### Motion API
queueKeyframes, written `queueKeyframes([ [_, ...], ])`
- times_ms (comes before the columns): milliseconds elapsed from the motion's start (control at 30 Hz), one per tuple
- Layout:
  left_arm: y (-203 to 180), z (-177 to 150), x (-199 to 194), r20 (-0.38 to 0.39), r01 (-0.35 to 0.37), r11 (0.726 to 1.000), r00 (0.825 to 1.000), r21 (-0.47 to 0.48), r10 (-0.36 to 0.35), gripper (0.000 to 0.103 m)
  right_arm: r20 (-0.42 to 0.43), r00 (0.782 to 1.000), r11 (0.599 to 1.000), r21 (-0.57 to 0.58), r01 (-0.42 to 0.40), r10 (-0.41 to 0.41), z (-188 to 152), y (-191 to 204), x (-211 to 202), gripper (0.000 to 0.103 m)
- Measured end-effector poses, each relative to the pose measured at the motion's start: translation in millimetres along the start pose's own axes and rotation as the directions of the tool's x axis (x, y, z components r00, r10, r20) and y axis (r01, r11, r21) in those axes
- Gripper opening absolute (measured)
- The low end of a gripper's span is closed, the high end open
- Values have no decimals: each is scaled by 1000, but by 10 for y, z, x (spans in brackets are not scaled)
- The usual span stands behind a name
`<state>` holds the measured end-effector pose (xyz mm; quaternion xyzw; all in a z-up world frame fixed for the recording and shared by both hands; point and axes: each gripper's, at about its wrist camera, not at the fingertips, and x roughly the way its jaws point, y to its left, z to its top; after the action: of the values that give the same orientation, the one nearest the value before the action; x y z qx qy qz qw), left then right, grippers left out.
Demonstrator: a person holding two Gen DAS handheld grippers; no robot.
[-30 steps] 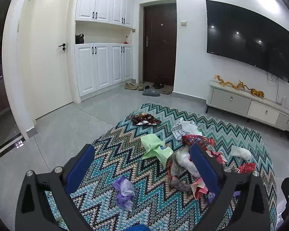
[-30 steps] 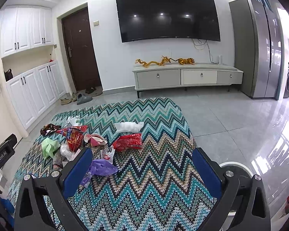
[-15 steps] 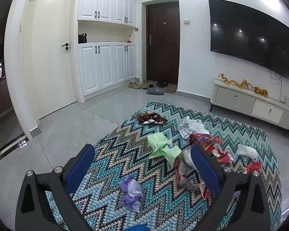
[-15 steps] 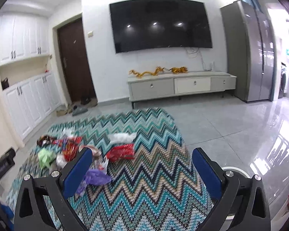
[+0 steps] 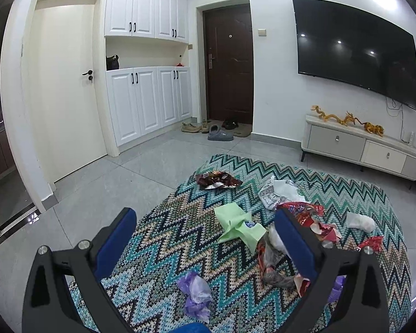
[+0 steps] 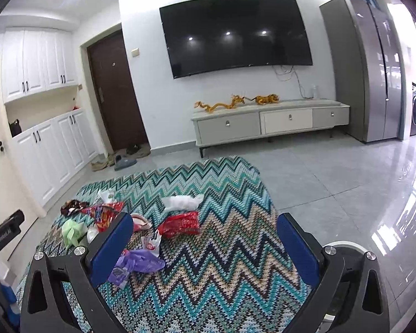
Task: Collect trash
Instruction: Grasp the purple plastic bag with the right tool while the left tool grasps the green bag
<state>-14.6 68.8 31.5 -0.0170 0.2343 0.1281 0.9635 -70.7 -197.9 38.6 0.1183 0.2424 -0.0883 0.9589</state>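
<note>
I am at the very start of collecting: both of my tools hang above the zigzag rug (image 5: pixel 163 238) with nothing picked up yet. My left gripper (image 5: pixel 205 230) has its jaws spread wide and empty, and my right gripper (image 6: pixel 205 236) is the same, released and holding nothing.

The trash all lies on the rug. Taking the green paper (image 5: pixel 237 223) as my landmark: the dark brown wrapper (image 5: pixel 216 180) lies beyond it toward the brown door (image 5: pixel 228 63), the white crumpled papers (image 5: pixel 278 191) beyond it toward the TV wall, a red snack bag (image 5: pixel 302 211) just beside it on the TV side, and a purple bag (image 5: pixel 195 295) nearer to me, close under my left jaws. In the right view a second purple bag (image 6: pixel 137 263) lies at my left blue pad, with a red packet (image 6: pixel 181 223) and a white tissue (image 6: pixel 181 202) past it.

I judge the next move to be a descent onto the nearest purple piece, tilting down so the pads straddle the thin film and close low against the rug without snagging the knit. I see no bin for certain; a white round rim (image 6: pixel 346 245) shows behind my right pad, but what it is I cannot tell.

Writing: the black body at the left edge of the right view reads "GenRobot.AI" (image 6: pixel 2 234). A small wrapper (image 6: pixel 151 242) carries a red label too small to read.
</note>
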Motion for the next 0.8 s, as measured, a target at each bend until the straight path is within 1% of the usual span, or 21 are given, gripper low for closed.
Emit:
queueKeyframes([
  [133, 55, 57, 104, -25, 37, 999, 999, 0, -37, 100, -25, 997, 998, -13, -67, 67, -34, 69, 94, 103],
  [267, 181, 103, 181, -21, 39, 999, 999, 3, -39, 100, -70, 988, 988, -50, -144, 140, -91, 207, 209, 103],
  [300, 223, 117, 209, -22, 40, 999, 999, 3, -40, 100, -88, 983, 983, -63, -170, 164, -122, 261, 248, 103],
  [367, 303, 132, 264, -27, 40, 999, 999, 2, -40, 100, -112, 976, 978, -79, -195, 186, -167, 333, 293, 103],
  [533, 519, 110, 467, -78, 65, 998, 995, -21, -66, 100, -186, 950, 954, -121, -273, 249, -317, 556, 468, 103],
  [600, 597, 65, 563, -107, 80, 996, 991, -33, -83, 100, -224, 936, 943, -133, -304, 270, -394, 643, 552, 99],
  [667, 684, 11, 643, -132, 101, 994, 986, -47, -106, 100, -246, 927, 937, -136, -321, 282, -436, 687, 608, 96],
  [733, 775, -52, 701, -169, 146, 986, 973, -74, -157, 100, -263, 919, 931, -143, -337, 293, -476, 739, 645, 94],
  [800, 798, -114, 725, -190, 164, 984, 966, -72, -175, 100, -275, 912, 923, -153, -354, 305, -502, 791, 673, 93],
])
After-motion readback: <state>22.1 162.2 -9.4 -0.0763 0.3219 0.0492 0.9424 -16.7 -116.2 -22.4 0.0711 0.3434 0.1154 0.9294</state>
